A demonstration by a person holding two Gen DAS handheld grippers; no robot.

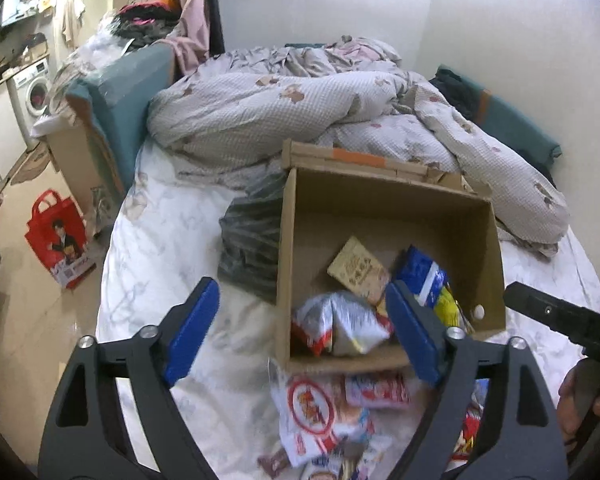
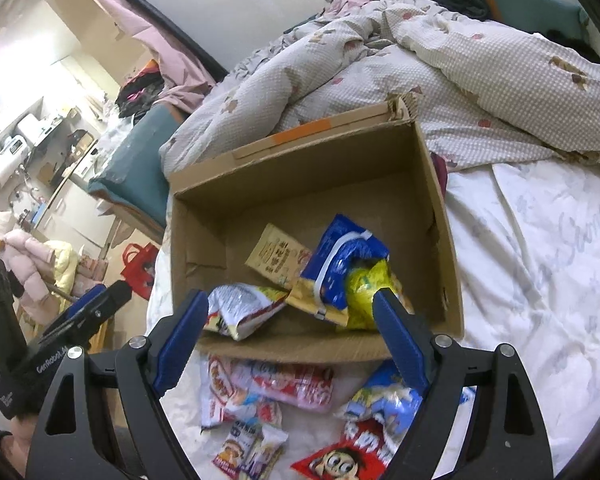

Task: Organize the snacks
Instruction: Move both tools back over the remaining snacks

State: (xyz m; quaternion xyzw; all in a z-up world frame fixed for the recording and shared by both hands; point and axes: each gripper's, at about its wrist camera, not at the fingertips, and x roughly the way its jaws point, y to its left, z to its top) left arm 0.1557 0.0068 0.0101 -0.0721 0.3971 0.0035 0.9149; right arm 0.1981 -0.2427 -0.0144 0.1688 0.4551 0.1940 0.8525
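An open cardboard box [image 1: 380, 208] [image 2: 300, 184] stands on the bed. In it lie a silver packet [image 1: 340, 320] [image 2: 240, 312], a tan carton [image 1: 358, 270] [image 2: 276, 256], a blue bag [image 1: 420, 272] [image 2: 340, 256] and a yellow bag [image 2: 364, 296]. Loose snack packets lie on the sheet in front of the box: a white one with a red ring [image 1: 312, 404], a pink-red one [image 2: 292, 384], a blue-white one [image 2: 384, 400] and a red cartoon one [image 2: 340, 456]. My left gripper [image 1: 300, 332] and right gripper [image 2: 290, 340] both hover over the box's near edge, open and holding nothing.
A rumpled quilt [image 1: 280, 112] fills the bed behind the box. A black plastic bag [image 1: 252, 240] lies against the box's left side. Past the bed's left edge are a teal-topped carton [image 1: 112, 120] and a red shopping bag [image 1: 60, 236] on the floor.
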